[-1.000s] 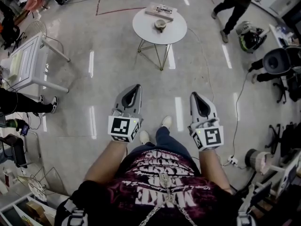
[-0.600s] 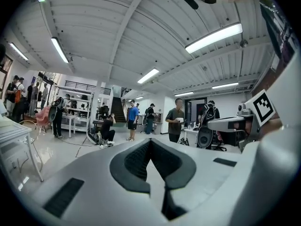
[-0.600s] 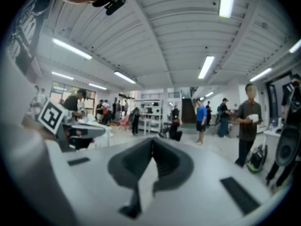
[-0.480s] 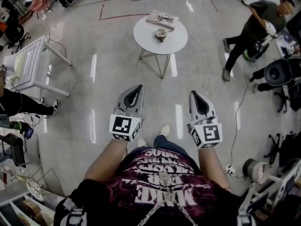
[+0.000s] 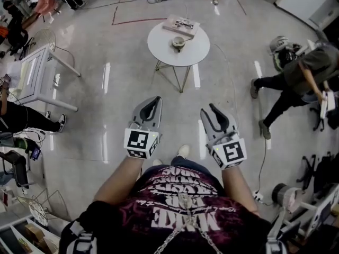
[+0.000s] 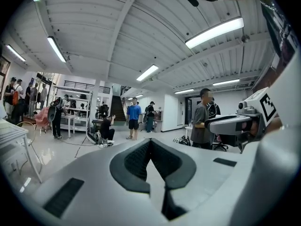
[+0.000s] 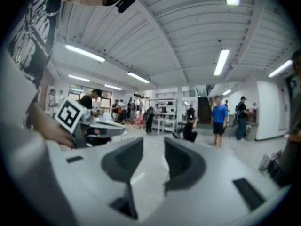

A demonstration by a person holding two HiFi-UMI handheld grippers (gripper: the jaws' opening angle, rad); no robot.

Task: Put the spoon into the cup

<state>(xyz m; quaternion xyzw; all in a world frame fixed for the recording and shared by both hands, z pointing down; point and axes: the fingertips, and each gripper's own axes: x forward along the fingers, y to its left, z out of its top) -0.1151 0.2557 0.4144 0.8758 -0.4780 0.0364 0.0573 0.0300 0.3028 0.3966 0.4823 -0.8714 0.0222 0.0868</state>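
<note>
In the head view, a small round worktop (image 5: 159,45) with a smooth white top stood on thin brass-coloured wire legs on the glossy grey floor (image 5: 122,89), well ahead of both grippers. The cup (image 5: 179,42), short, round and pale-rimmed, sat near the middle of it. A flat rectangular book (image 5: 180,24) lay just beyond the cup at the far edge. I could not pick out the spoon at that size. My two forearms reached forward side by side. The left gripper (image 5: 154,99), in matt grey plastic with a black-and-white marker cube at its back, pointed straight ahead. The right gripper (image 5: 207,110) was angled slightly inward.

In the left gripper view, the left gripper (image 6: 150,142) had its dark, ribbed pads pressed together with nothing between them. It was aimed nearly level across an open hall under a ribbed white ceiling. The right gripper (image 6: 233,124) showed at the right edge.

In the right gripper view, the right gripper (image 7: 154,149) had just been opening its jaws. They stood spread, with only bare floor in the gap. The left gripper (image 7: 96,127) hung off to the left.
</note>
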